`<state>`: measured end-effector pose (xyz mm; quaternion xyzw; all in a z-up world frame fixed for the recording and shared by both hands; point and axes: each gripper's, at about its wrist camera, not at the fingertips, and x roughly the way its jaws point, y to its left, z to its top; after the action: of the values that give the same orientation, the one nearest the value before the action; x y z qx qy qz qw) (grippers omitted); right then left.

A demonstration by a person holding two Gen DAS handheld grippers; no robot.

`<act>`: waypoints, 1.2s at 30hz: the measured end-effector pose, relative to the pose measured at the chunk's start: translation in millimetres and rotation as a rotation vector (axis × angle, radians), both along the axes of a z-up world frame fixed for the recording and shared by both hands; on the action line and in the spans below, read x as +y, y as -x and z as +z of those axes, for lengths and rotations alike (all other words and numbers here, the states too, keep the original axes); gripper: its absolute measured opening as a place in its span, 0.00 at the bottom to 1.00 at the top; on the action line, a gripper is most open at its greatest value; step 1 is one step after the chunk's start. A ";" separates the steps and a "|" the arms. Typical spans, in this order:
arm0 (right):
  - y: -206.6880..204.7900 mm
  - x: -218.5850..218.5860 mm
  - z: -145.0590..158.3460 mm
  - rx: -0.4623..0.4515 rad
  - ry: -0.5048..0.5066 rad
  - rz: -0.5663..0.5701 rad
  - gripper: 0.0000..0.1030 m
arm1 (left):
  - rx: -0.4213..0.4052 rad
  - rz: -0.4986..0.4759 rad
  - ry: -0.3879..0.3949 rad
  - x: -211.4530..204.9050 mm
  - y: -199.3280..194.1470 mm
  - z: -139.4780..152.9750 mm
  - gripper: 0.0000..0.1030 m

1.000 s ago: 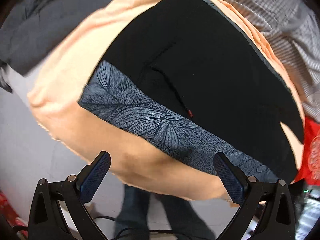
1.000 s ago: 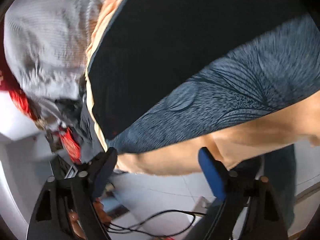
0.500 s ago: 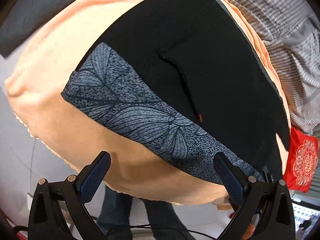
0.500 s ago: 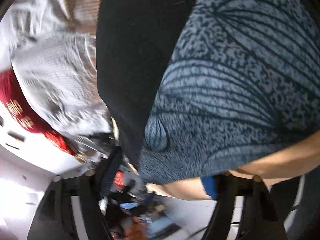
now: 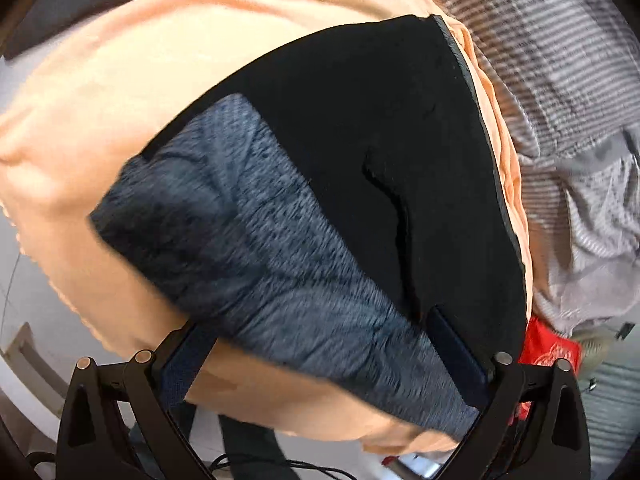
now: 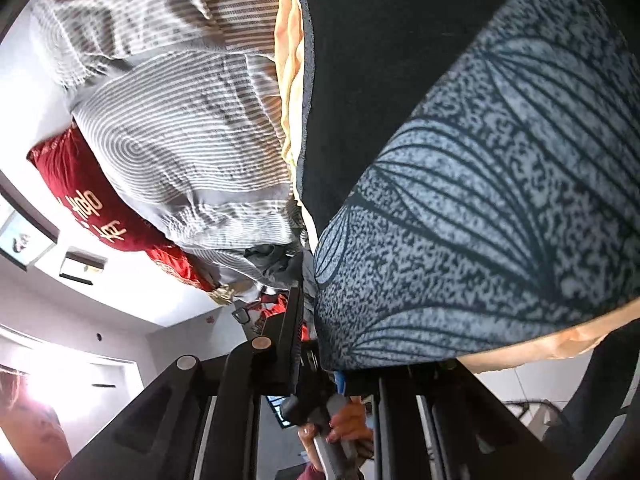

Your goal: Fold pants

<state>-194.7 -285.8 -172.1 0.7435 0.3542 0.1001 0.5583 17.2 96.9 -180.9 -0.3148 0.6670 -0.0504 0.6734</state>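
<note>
The pants [image 5: 360,168] are black with a grey-blue leaf-print band [image 5: 260,264] along the near edge. They lie spread on a peach sheet [image 5: 160,48]. My left gripper [image 5: 316,360] is open, its fingers on either side of the printed band at the bed's edge, one under the sheet's overhang, one on the fabric. In the right wrist view the printed band [image 6: 500,220] fills the right side. My right gripper [image 6: 320,344] has its jaws close together on the band's corner; the right finger is hidden under the fabric.
A grey striped blanket [image 6: 180,140] lies bunched beside the pants, also in the left wrist view [image 5: 568,80]. A red embroidered cushion [image 6: 92,208] sits past it. White floor tiles [image 5: 24,280] and cables lie below the bed edge.
Both grippers moved in toward the printed band. The right gripper's jaws narrowed onto the band's corner. The left gripper came forward so the band lies between its fingers.
</note>
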 end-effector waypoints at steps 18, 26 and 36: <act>-101.6 -62.4 74.7 -0.028 0.293 0.253 0.08 | -0.232 -0.206 -0.122 -48.8 -89.9 121.5 0.23; -235.0 -105.8 40.0 0.017 0.343 0.372 0.08 | -0.236 -0.171 -0.243 -104.0 -195.3 84.6 0.23; -310.4 -127.3 -62.3 0.182 0.372 0.487 0.09 | -0.162 -0.115 -0.399 -133.7 -251.5 27.8 0.58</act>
<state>115.7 -413.1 -234.4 0.5279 0.5823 0.0974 0.6105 268.7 -36.7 -153.1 -0.1315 0.6244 0.0192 0.7697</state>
